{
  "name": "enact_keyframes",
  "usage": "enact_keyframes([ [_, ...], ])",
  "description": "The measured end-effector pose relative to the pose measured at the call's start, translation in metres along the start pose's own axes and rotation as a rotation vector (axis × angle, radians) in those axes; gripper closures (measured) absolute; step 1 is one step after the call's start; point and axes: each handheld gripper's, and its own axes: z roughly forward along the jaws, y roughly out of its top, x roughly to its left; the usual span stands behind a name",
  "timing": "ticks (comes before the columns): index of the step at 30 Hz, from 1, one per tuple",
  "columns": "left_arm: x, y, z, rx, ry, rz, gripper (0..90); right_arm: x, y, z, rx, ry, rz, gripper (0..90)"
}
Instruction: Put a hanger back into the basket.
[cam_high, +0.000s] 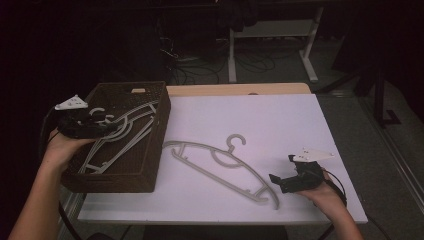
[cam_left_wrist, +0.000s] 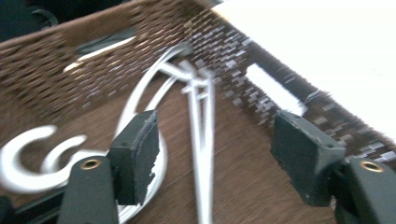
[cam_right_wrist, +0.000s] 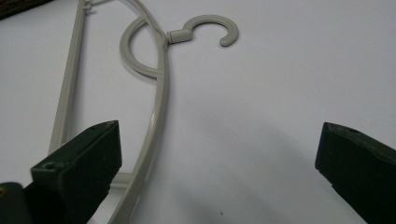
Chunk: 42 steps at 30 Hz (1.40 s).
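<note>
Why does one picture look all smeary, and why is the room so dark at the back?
The left gripper view is smeared by motion blur: the basket weave streaks and the hangers inside look soft. The right gripper view is sharp, with the hanger crisp on the evenly lit table. In the high view the white table glows while the floor behind it sinks into shadow.

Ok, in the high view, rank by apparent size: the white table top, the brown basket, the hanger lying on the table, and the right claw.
Largest to smallest as they look in the high view:
1. white table top
2. brown basket
3. hanger on the table, long but thin
4. right claw
</note>
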Motion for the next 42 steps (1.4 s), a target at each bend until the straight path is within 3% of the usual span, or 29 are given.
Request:
enact_keyframes([
  [2,-0.01,0.005,0.005,-0.016,-0.046,0.005,27.7,0.0,0.0,0.0,0.0,0.0,0.001,0.4],
  [9,-0.046,0.024,0.025,-0.043,-0.146,0.04,22.5,0.001,0.001,-0.001,0.0,0.002,-0.004,0.4],
  [16,-0.092,0.038,0.05,-0.073,-0.251,0.081,20.4,0.004,0.006,-0.001,0.02,0.014,-0.008,1.6],
  [25,-0.149,0.038,0.086,-0.072,-0.373,0.117,16.7,0.016,0.017,-0.001,0.055,0.043,0.001,23.2],
  [30,-0.176,0.03,0.104,-0.034,-0.425,0.142,15.9,0.024,0.023,0.006,0.095,0.079,-0.007,41.0],
  [38,-0.2,0.009,0.116,-0.024,-0.453,0.16,14.4,0.038,0.031,0.023,0.154,0.12,-0.019,70.3],
  [42,-0.207,-0.005,0.118,-0.03,-0.465,0.155,13.6,0.044,0.033,0.032,0.204,0.107,-0.024,84.1],
])
